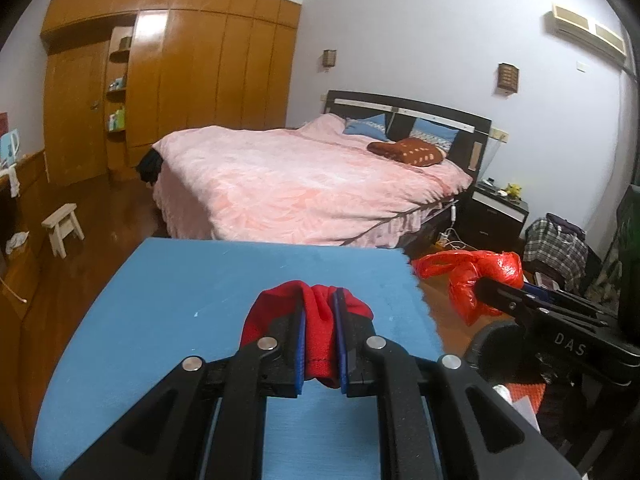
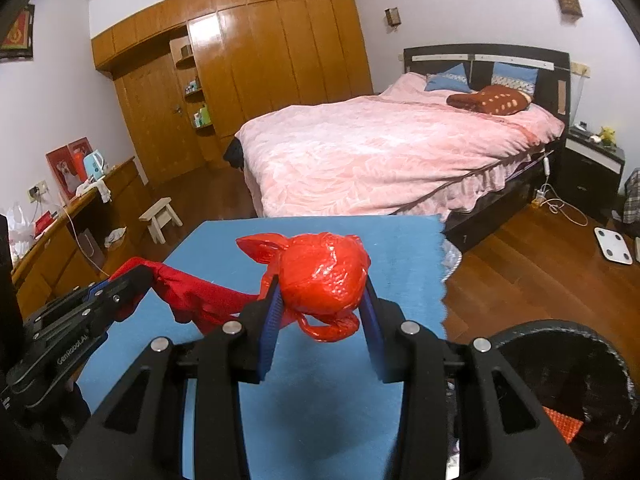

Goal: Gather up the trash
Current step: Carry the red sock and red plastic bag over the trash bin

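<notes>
My right gripper [image 2: 322,286] is shut on a knotted ball of shiny red plastic bag [image 2: 324,260], held above the blue tabletop [image 2: 320,400]. My left gripper [image 1: 320,310] is shut on a bunched, matte red piece of cloth-like material [image 1: 318,336]. In the right wrist view the left gripper [image 2: 138,276] is at the left, and its red piece [image 2: 188,296] stretches over to the right gripper's left finger. In the left wrist view the right gripper [image 1: 486,286] holds the red bag [image 1: 476,276] beyond the table's right edge.
A black mesh bin [image 2: 560,326] stands at the lower right beside the table, with an orange item [image 2: 564,424] inside. Beyond the table are a bed with a pink cover [image 2: 380,152], a small wooden stool [image 2: 160,216], a wardrobe [image 2: 260,60] and wooden floor [image 2: 520,264].
</notes>
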